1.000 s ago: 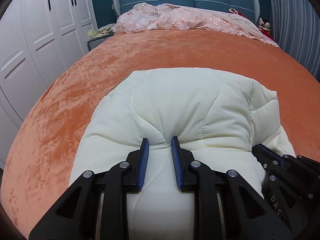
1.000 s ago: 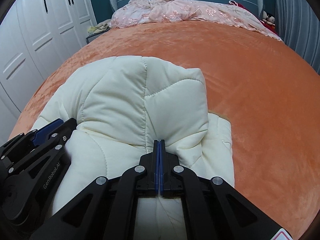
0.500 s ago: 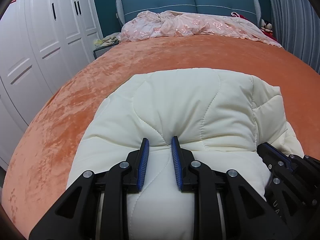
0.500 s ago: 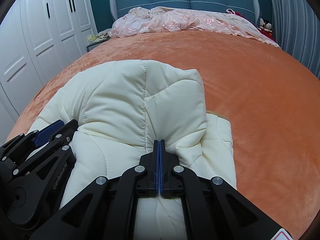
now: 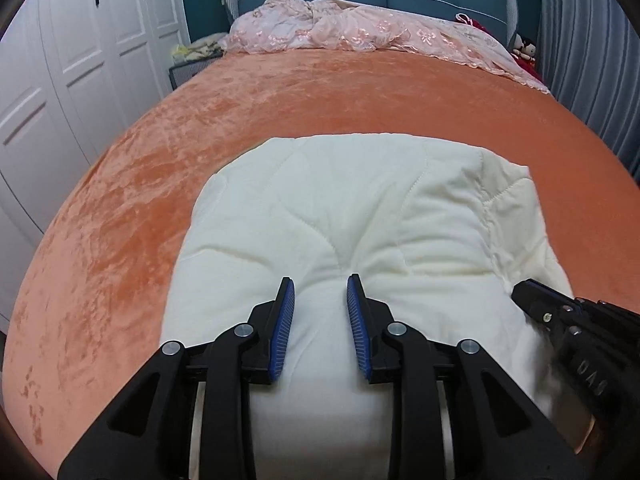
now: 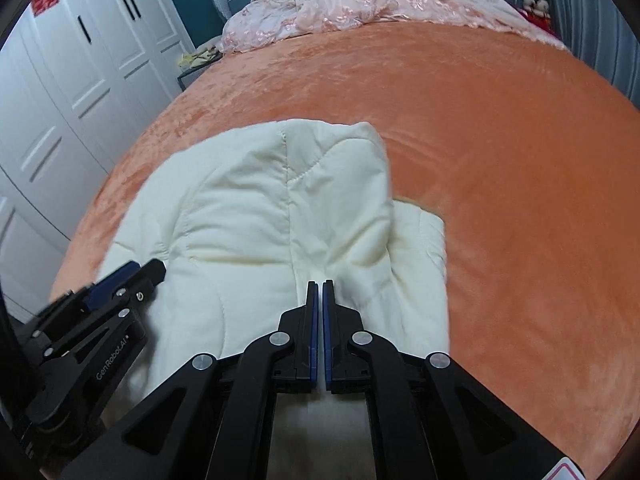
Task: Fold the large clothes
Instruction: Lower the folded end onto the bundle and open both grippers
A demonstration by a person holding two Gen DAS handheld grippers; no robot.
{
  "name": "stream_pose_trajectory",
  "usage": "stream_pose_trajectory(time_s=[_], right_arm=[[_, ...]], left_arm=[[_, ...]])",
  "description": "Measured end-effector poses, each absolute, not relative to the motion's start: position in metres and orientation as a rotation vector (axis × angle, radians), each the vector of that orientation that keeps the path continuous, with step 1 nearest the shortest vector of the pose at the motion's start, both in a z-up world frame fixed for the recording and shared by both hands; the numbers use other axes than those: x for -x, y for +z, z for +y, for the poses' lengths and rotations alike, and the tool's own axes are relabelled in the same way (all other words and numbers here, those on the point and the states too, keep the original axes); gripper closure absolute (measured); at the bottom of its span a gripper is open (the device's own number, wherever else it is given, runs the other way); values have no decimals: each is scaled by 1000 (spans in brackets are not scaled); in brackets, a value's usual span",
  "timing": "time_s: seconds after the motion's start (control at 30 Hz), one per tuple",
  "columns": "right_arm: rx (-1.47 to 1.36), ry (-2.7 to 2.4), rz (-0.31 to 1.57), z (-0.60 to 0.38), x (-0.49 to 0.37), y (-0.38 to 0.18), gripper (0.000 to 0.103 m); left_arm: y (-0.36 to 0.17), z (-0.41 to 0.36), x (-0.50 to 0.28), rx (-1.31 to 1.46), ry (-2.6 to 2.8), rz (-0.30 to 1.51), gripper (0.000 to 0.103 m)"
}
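1. Soft, even indoor light; no glare or hard shadows.
2. Strong fisheye bend with dark corners.
3. Just ahead of the left gripper, the cream quilted jacket is sharp.
4. Left of the right gripper, motion blur smears the jacket's edge.

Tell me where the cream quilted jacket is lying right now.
The cream quilted jacket lies on the near part of the orange bedspread, low and central in both wrist views, far from the pink lace cover by the headboard.
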State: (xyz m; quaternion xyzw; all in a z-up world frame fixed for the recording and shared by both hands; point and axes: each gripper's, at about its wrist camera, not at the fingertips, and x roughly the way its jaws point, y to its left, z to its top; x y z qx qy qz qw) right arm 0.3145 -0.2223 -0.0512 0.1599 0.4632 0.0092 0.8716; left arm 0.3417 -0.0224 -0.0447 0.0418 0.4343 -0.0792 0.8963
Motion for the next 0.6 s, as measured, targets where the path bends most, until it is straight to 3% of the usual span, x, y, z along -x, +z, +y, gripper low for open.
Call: stream_pose_trajectory(time_s=[0.13,0.27,0.6], right_arm=[[-325,61,989,-223,-257,-26,99],[-268,39,1071,-216,-236,-46,102],[-229,-19,1107,-203,-242,-77,103]], left_arm=[[-23,7,-287,-51,-200,955,76],[-39,21,-250,-38,-183,1031,76],[-62,10,-253,-72,-118,1037,76]])
